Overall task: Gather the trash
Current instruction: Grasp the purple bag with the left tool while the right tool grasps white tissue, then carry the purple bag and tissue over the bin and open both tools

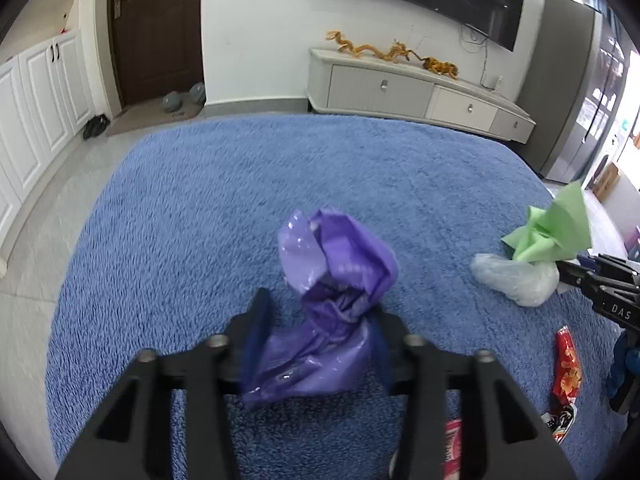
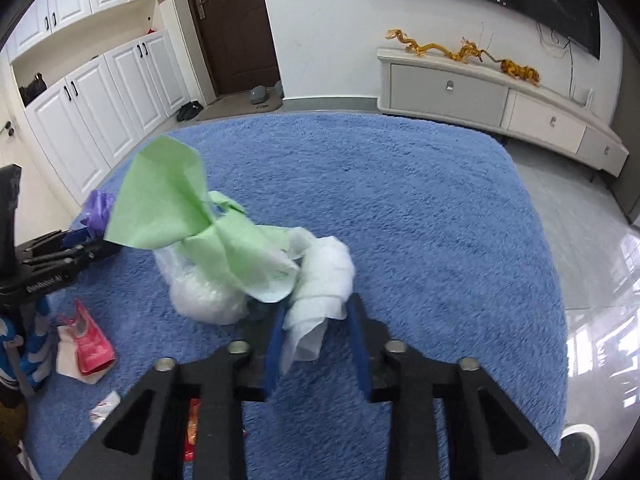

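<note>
On the left, a crumpled glossy purple plastic bag (image 1: 336, 280) is pinched at its twisted waist by the left gripper (image 1: 320, 344), jaws narrowed onto it, apparently to carry it off the shaggy blue rug (image 1: 200, 208). On the right, the right gripper (image 2: 316, 340) is nearly closed on a wad of white tissue (image 2: 320, 280) bundled with green paper (image 2: 172, 200). Only the right view shows the pink wrapper (image 2: 90, 340); only the left shows the red snack packet (image 1: 566, 364).
</note>
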Motion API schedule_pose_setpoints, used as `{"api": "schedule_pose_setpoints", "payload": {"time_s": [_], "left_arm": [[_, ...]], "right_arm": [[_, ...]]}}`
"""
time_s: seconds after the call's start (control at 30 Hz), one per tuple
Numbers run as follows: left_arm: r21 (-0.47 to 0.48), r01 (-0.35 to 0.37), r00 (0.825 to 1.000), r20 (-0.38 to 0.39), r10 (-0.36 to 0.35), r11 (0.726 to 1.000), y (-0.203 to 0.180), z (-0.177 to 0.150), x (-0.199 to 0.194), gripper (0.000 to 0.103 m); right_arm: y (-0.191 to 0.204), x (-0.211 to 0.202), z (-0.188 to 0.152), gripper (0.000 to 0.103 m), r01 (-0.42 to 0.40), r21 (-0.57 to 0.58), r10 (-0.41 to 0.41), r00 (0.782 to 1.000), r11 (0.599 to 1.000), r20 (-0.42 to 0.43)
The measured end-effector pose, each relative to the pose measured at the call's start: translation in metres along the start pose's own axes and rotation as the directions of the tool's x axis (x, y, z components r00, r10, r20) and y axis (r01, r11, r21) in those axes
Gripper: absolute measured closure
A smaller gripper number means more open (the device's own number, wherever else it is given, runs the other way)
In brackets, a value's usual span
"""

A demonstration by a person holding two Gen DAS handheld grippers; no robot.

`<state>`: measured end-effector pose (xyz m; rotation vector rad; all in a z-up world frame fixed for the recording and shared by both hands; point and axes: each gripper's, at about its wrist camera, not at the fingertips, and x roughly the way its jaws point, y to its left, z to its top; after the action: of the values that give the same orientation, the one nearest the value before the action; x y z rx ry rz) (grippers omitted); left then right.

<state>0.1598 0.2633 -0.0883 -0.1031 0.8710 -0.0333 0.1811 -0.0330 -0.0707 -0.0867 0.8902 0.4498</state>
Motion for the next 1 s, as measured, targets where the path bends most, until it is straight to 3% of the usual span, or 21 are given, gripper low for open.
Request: {"api": "schedule_pose_setpoints", "payload": {"time_s": [0.13, 0.53, 1.0], "left_arm": [[-0.022, 0.000, 1.000, 0.016, 0.001, 1.000, 0.005, -0.001, -0.007, 0.080], [-0.071, -0.024, 0.995, 0.091, 0.030, 0.997, 0.012, -0.005, -0.062, 0.082], [-0.060, 0.002, 0.974, 0.226, 0.012, 0.998, 0.002, -0.010, -0.157, 0.082]], "right_arm": [[-0.015, -0.010, -0.005, 0.090, 0.050, 0.028, -0.050, 0.999, 0.998, 0.013], [-0.054, -0.078, -0.046, 0.092, 0.141, 0.144, -0.150, 0.987, 0.980, 0.055], [-0.048, -0.173, -0.085, 0.092, 0.149, 0.210, -0.185, 0.969, 0.966, 0.163]]}}
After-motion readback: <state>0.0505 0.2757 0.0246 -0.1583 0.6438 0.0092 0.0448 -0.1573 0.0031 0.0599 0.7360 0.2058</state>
